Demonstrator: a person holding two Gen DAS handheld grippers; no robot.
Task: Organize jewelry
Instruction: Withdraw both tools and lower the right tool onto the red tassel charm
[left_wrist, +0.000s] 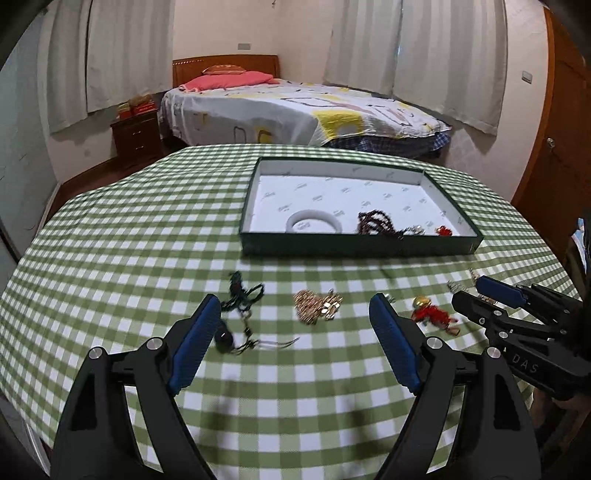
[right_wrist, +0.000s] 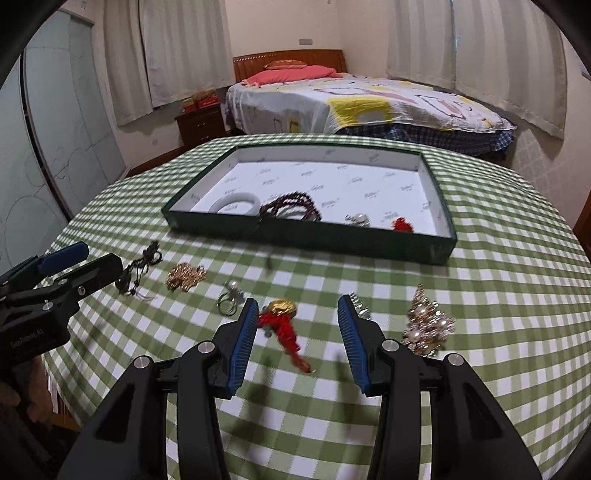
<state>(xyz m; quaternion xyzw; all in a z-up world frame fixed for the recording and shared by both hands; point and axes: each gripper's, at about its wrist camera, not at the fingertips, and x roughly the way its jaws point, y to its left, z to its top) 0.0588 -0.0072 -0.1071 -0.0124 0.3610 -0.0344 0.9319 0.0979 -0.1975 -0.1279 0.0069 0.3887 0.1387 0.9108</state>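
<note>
Over the checked tablecloth, both the left gripper and right gripper hang released, the right one just above a red tassel charm, near the green tray.

"DAS" on right claw, "GenDahai.AI" on left claw

Checked cloth tablecloth (matt); shiny gold chain.

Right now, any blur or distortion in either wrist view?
Left wrist: heavy fisheye curve on the table edge; the black cord necklace is smeared. Right wrist: same curve; the red tassel charm is blurred; the tray reads sharp.
</note>
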